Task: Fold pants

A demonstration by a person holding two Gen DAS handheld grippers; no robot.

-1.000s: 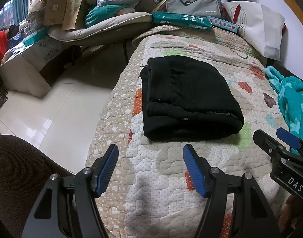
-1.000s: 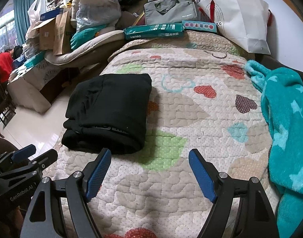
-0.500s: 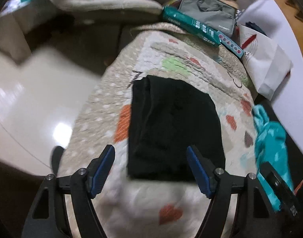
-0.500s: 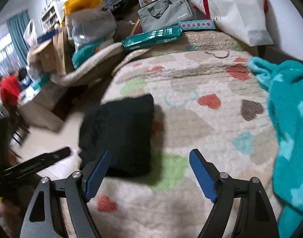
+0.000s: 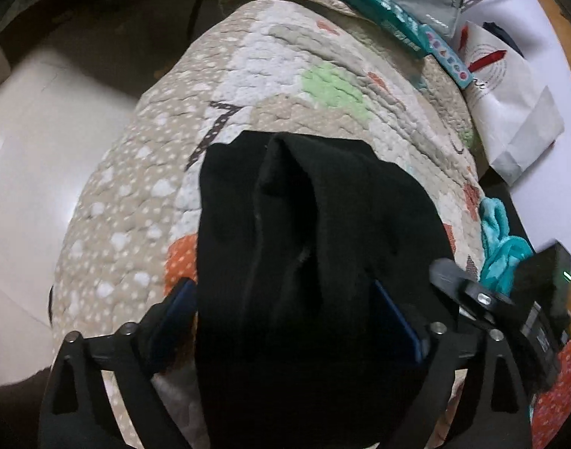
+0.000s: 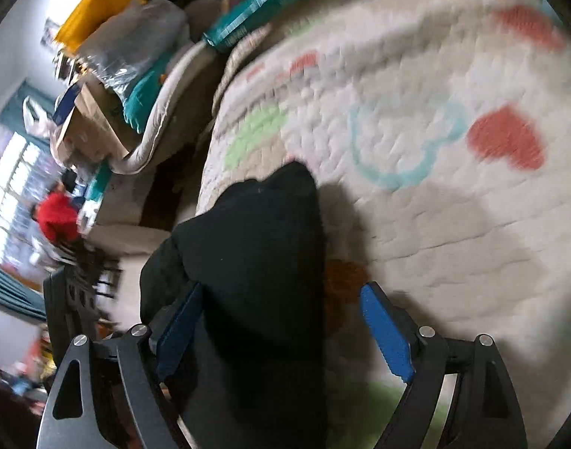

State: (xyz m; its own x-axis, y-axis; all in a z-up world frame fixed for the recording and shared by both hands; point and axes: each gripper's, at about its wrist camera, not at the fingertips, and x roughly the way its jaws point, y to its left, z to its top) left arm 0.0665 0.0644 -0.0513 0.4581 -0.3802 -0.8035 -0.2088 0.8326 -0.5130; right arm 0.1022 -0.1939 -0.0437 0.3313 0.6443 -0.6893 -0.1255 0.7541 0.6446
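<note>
pants (image 5: pixel 307 262): folded, long axis running away | left claw (image 5: pixel 289 321) opening astride them | right claw (image 6: pixel 285 336) wide, empty

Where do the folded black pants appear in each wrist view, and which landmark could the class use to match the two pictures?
Left wrist view: the folded black pants fill the lower centre, running down between the open jaws.
Right wrist view: the pants lie lower left of centre, over the left pad.
Shared landmark: the long teal box at the far end of the quilt.
</note>
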